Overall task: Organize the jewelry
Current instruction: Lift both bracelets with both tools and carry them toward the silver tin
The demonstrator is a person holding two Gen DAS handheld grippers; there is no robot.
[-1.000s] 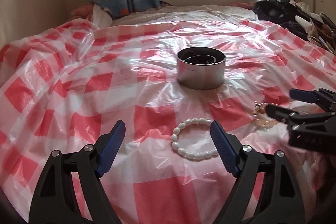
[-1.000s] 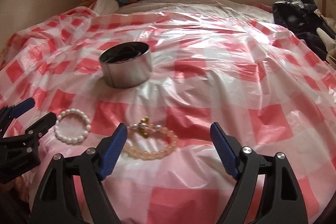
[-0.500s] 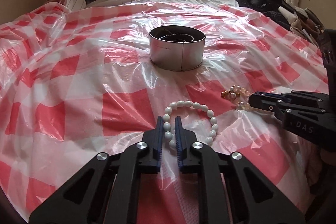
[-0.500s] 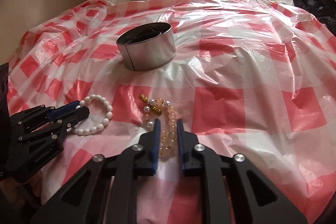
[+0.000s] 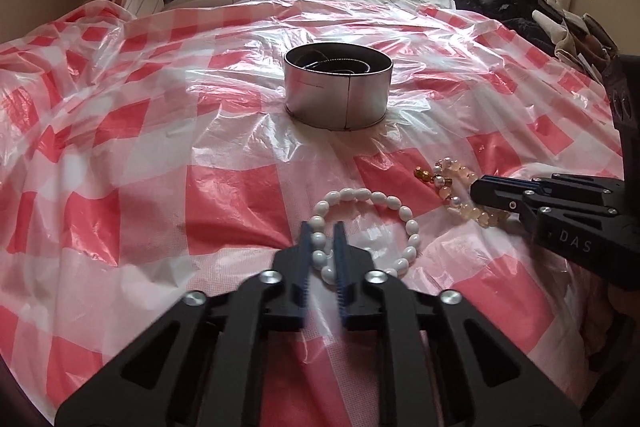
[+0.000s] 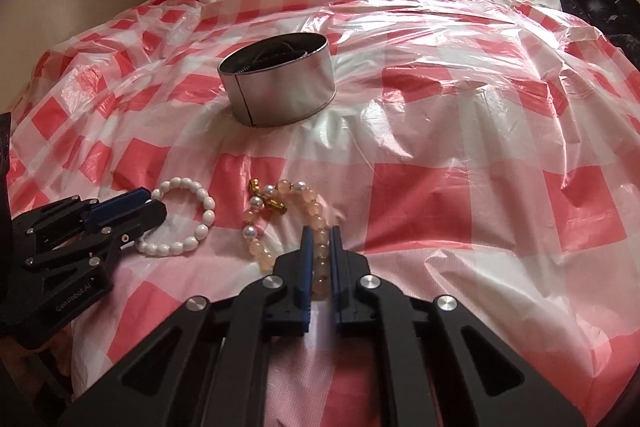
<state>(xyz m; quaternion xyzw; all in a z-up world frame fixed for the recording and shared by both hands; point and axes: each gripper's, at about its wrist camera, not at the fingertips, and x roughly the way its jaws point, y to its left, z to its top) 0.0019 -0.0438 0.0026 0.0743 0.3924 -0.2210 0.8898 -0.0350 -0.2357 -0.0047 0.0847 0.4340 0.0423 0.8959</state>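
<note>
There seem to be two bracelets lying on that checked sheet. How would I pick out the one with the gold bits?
Find the round metal tin in the middle of the red-and-white checked sheet. In front of it lie two bead bracelets side by side. Yours is the peach bracelet, gripped by the right tool: translucent peach beads with small pearls and gold charms, whereas the white bracelet beside it is plain, opaque white.

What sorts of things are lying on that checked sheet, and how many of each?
Bead bracelets: 2, a white bracelet and a peach bracelet
Round metal tins: 1, the tin
Handheld grippers: 2, the left gripper and the right gripper
Total: 5
</note>
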